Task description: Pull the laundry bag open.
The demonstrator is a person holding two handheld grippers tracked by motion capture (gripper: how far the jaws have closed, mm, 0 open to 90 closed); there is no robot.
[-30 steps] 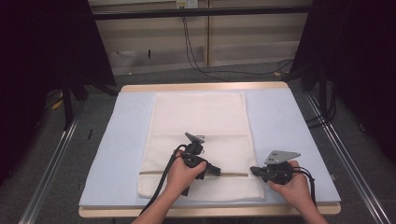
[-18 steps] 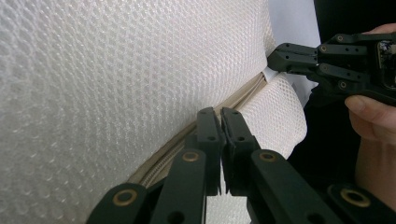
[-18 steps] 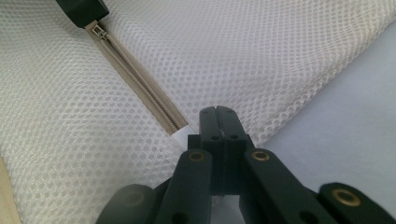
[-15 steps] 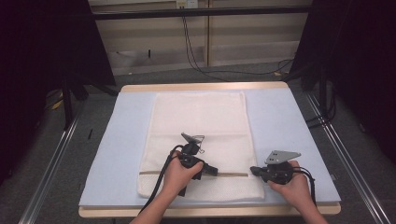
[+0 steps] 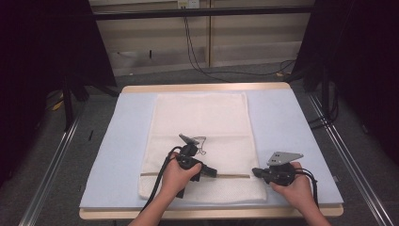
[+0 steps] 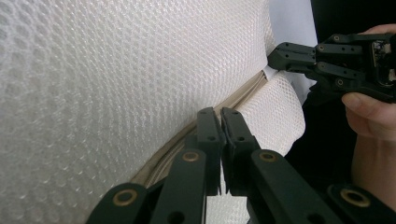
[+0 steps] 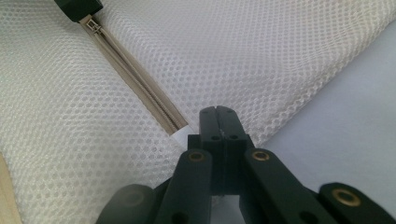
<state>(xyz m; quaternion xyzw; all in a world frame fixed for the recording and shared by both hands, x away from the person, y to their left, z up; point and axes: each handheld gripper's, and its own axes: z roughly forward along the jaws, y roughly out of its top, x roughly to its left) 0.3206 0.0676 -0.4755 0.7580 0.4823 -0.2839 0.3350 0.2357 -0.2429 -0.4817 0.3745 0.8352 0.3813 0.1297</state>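
Bag: white mesh laundry bag [image 5: 200, 141] lies flat at table [image 5: 291, 122] centre, zipper [image 5: 233, 176] across its 6 o'clock end.
Left gripper [image 5: 212, 172]: jaws closed at the zipper slider; grip unclear.
Right gripper [image 5: 256, 172]: jaws closed, pinching the zipper's 3 o'clock end.

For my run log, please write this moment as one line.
left gripper: shut at zipper | right gripper: shut at zipper end | mesh bag: flat on mat
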